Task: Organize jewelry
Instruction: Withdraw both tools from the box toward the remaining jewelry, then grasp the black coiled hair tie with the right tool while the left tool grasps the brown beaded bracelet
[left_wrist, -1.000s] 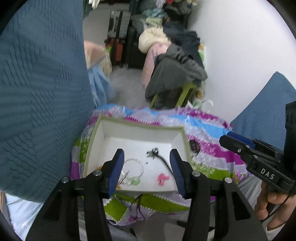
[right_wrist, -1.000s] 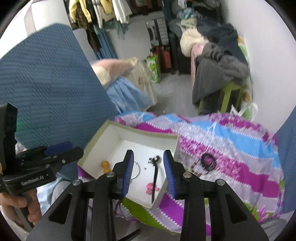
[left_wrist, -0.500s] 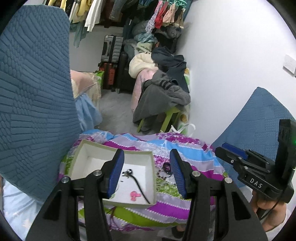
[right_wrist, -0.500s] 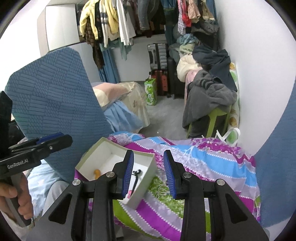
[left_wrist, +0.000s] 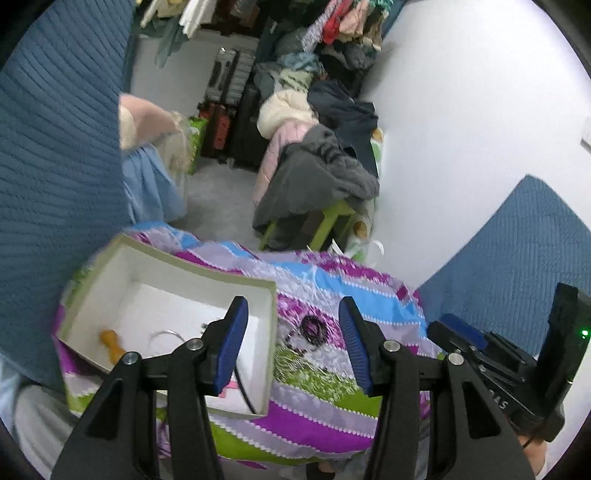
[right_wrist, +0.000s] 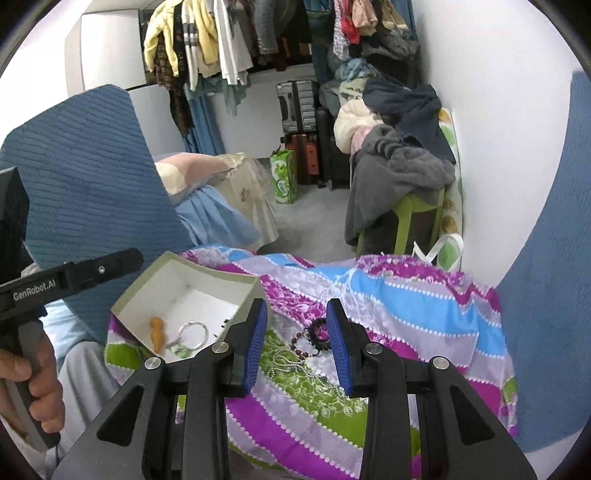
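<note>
We hold both claws above the striped cloth, and neither grips anything. Our left claw has its blue pads spread wide, with nothing between them but the cloth far below; in the left wrist view the left pad overlaps the right wall of the box only by line of sight, and we cannot tell that it touches. Our right claw stands parted too, though less widely, its pads empty and clear of the cloth.

The box sits at the left of the cloth, open at the top, white inside with a greenish rim. In it, seen lower left of centre in the right wrist view, lie an orange figurine near the left wall, a metal ring with a green charm beside it, and small dark bits near the right wall. A black cord and something pink show at the box's near edge in the left wrist view.

Outside the box, on the cloth just right of it, lies a dark round piece with a beaded bracelet and a silvery chain trailing toward us; they fall between the right claw's pads in the frame.
</note>
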